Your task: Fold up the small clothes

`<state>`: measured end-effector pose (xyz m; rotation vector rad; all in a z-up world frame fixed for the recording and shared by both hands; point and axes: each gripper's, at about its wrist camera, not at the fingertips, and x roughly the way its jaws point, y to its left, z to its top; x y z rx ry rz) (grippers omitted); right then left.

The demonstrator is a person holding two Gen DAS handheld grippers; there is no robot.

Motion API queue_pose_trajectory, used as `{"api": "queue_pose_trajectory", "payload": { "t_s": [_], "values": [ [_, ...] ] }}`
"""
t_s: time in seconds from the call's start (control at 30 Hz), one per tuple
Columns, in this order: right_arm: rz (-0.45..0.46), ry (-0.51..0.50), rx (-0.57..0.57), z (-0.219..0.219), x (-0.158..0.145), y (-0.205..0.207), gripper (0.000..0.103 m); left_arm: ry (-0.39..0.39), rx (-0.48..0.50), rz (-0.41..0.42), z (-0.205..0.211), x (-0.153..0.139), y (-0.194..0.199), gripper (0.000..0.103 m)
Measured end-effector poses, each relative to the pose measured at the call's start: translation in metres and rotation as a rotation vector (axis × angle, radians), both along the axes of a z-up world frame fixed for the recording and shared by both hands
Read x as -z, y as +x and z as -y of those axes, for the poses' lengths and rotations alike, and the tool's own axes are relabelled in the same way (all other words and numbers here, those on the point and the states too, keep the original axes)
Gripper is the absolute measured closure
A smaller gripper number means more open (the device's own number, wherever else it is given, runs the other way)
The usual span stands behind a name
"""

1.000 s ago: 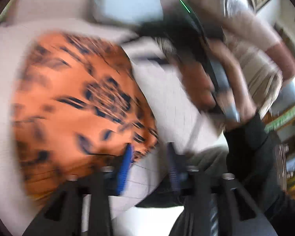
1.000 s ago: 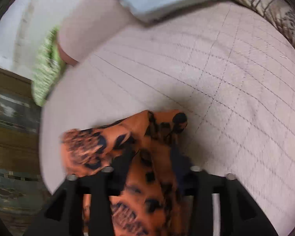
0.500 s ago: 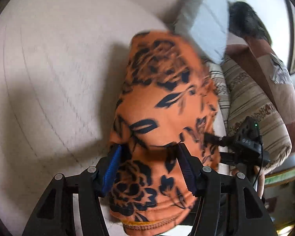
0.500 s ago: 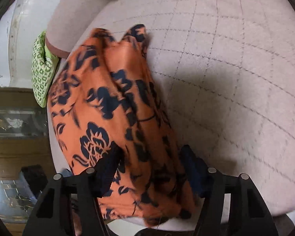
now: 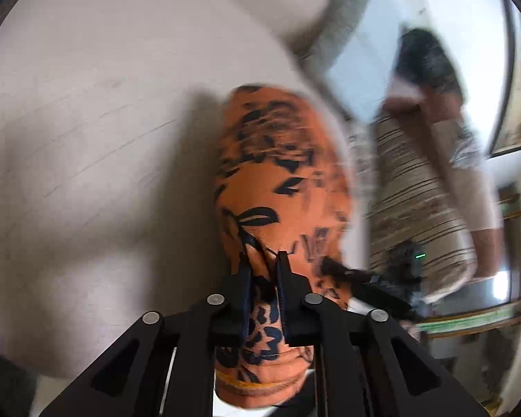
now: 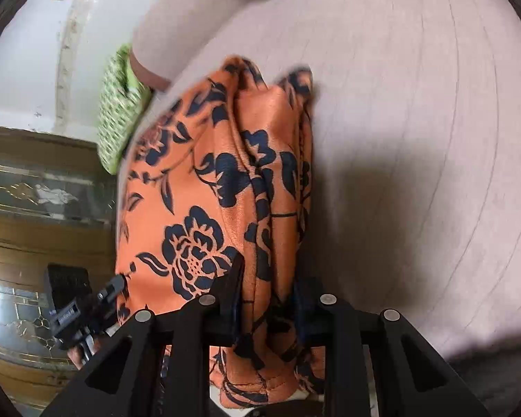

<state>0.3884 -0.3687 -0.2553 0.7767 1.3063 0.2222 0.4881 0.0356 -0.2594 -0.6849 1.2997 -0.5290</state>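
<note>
An orange garment with a dark blue flower print point(image 5: 281, 180) hangs and drapes over a pale quilted bed surface point(image 5: 97, 139). My left gripper point(image 5: 263, 260) is shut on the garment's near edge, cloth pinched between the fingers. In the right wrist view the same garment point(image 6: 218, 180) lies bunched in folds, and my right gripper point(image 6: 267, 274) is shut on a thick fold of it. The left wrist view shows the right gripper's body point(image 5: 382, 278) at the garment's right side. The right wrist view shows the left gripper's body point(image 6: 76, 305) at lower left.
A pale bed cover point(image 6: 416, 139) spreads right of the garment. A green patterned cushion point(image 6: 118, 121) sits at the bed's far left edge. A striped pillow point(image 5: 416, 201) and a person point(image 5: 434, 80) are at the right. A wooden and glass cabinet point(image 6: 34, 208) stands left.
Both grippers were open around the garment half a second ago and have closed on it. The garment now looks narrower and more bunched, lifted from the bed.
</note>
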Motion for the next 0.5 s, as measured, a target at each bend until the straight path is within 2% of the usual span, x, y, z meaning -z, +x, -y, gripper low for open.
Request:
{"api": "queue_pose_trajectory", "payload": {
  "t_s": [0.03, 0.07, 0.13, 0.17, 0.2, 0.23, 0.3, 0.37, 0.43, 0.5],
  "values": [
    [-0.047, -0.062, -0.004, -0.006, 0.011, -0.002, 0.066, 0.082, 0.012, -0.048, 0.001, 0.008, 0.001, 0.087],
    [-0.074, -0.108, -0.014, -0.008, 0.017, -0.001, 0.052, 0.142, 0.009, -0.097, 0.002, 0.014, 0.001, 0.087],
    [-0.080, -0.109, -0.017, -0.008, 0.013, 0.003, 0.050, 0.154, 0.012, -0.071, 0.001, 0.001, 0.000, 0.087],
    [-0.056, -0.123, -0.014, -0.008, 0.003, 0.002, 0.048, 0.162, 0.008, -0.018, -0.002, -0.014, 0.000, 0.085],
    [-0.031, -0.136, -0.012, -0.007, -0.004, 0.001, 0.046, 0.175, -0.013, 0.038, -0.007, -0.031, -0.005, 0.077],
    [0.005, -0.143, -0.010, -0.007, -0.015, -0.001, 0.039, 0.181, -0.054, 0.121, -0.015, -0.051, -0.007, 0.061],
    [0.068, -0.114, -0.014, -0.008, -0.035, -0.002, 0.032, 0.164, -0.093, 0.165, -0.029, -0.069, -0.014, 0.045],
    [0.118, -0.119, -0.021, -0.012, -0.056, 0.008, 0.015, 0.147, -0.098, 0.163, -0.029, -0.081, -0.001, 0.045],
    [0.140, -0.147, -0.030, -0.015, -0.068, 0.026, 0.008, 0.166, -0.065, 0.127, -0.027, -0.081, 0.018, 0.044],
    [0.119, -0.168, -0.008, -0.011, -0.067, 0.056, 0.007, 0.151, -0.040, 0.110, -0.004, -0.073, 0.049, 0.042]
  ]
}}
